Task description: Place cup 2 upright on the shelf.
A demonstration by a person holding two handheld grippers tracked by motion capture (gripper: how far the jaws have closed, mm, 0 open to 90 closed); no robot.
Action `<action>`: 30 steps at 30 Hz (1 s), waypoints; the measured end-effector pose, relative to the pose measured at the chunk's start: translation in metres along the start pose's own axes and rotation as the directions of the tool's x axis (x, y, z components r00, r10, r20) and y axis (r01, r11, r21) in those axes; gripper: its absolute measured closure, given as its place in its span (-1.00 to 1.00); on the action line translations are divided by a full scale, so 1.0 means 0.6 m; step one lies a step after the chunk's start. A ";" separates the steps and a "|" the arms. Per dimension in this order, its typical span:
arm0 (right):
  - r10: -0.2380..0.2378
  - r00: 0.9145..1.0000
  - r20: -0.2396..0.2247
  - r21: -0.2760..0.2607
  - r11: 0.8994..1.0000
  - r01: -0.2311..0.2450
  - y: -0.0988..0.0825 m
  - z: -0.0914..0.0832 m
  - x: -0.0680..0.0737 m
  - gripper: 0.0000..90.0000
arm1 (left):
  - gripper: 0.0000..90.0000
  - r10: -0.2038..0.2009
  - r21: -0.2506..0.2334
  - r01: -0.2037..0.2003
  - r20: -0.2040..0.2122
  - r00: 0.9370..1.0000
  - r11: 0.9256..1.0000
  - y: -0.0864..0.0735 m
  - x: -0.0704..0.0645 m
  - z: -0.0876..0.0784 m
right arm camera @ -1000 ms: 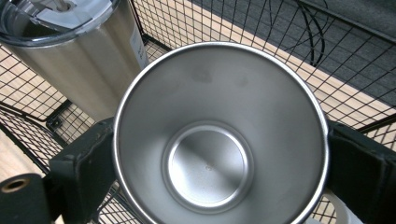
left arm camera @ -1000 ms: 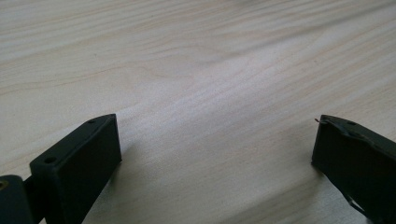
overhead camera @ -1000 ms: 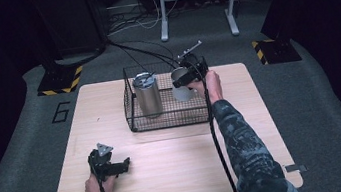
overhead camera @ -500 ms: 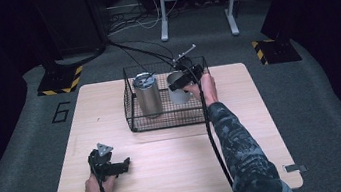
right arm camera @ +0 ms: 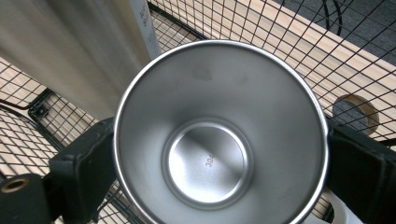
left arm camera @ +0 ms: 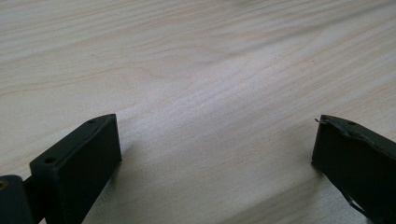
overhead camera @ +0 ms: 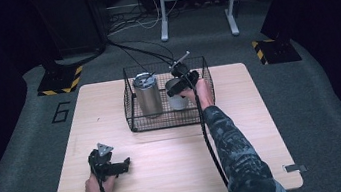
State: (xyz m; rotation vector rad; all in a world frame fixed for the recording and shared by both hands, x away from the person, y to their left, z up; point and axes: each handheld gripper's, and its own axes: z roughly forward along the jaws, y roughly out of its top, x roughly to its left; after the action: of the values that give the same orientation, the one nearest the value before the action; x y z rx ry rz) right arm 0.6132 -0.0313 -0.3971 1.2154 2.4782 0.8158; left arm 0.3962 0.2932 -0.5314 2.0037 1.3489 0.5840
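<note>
Two steel vessels sit inside the wire basket (overhead camera: 132, 106) at upper centre: a tall tumbler (overhead camera: 147, 95) and an open cup (right arm camera: 219, 135). The right tool (overhead camera: 180, 85) pinches that cup across its rim, likely lowering or lifting it; a steady vertical move comes next. The left tool (overhead camera: 117, 165), spread wide, rests on the counter (overhead camera: 244, 131) lower left. The cup's base contact is hidden.

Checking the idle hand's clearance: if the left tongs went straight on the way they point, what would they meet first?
Probably the bare table. The left tongs stand open, pointing low along the wood, with nothing between or ahead of the jaws. From above they aim right across the tabletop, near of the basket; depth is uncertain.
</note>
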 end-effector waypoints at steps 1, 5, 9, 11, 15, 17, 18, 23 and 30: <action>0.003 1.000 0.000 0.003 1.000 -0.003 0.000 0.002 0.001 -0.87 | -0.98 0.000 0.000 0.000 0.000 1.000 1.000 0.000 0.000 0.000; 0.001 1.000 0.015 0.018 1.000 -0.001 -0.001 0.009 0.002 -0.87 | -0.98 0.002 0.005 -0.002 0.005 1.000 1.000 0.000 0.000 0.000; -0.014 0.999 0.031 0.039 0.999 0.012 -0.008 0.021 0.004 -0.87 | -0.98 0.001 0.002 -0.001 0.003 1.000 1.000 0.000 0.000 0.000; -0.002 1.000 0.028 0.044 0.999 0.001 -0.012 0.027 0.002 -0.87 | -0.98 -0.001 0.002 0.001 0.004 1.000 1.000 0.000 0.000 0.000; 0.011 1.000 0.020 0.051 0.999 -0.012 -0.017 0.030 0.000 -0.87 | -0.98 0.000 0.002 0.000 0.004 1.000 1.000 0.000 0.000 0.000; 0.020 1.000 0.018 0.052 0.998 -0.021 -0.018 0.030 -0.004 -0.87 | -0.98 0.000 0.002 0.000 0.004 1.000 1.000 0.000 -0.001 0.000; 0.026 0.999 0.022 0.056 0.998 -0.027 -0.020 0.029 -0.006 -0.87 | -0.98 0.000 0.002 0.000 0.004 1.000 1.000 0.000 -0.001 0.000; 0.072 0.997 0.009 0.048 0.996 -0.073 -0.024 0.029 -0.012 -0.88 | -0.98 0.000 0.002 0.000 0.003 1.000 1.000 0.000 -0.001 0.000; 0.031 0.999 0.024 0.046 0.998 -0.032 -0.020 0.016 -0.007 -1.00 | -0.98 0.011 0.002 -0.011 0.002 1.000 1.000 0.001 0.000 0.000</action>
State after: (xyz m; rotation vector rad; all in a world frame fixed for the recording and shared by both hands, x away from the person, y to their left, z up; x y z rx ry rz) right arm 0.6125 -0.0369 -0.4120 1.2760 2.4781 0.7514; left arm 0.3967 0.2932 -0.5311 2.0140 1.3392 0.5858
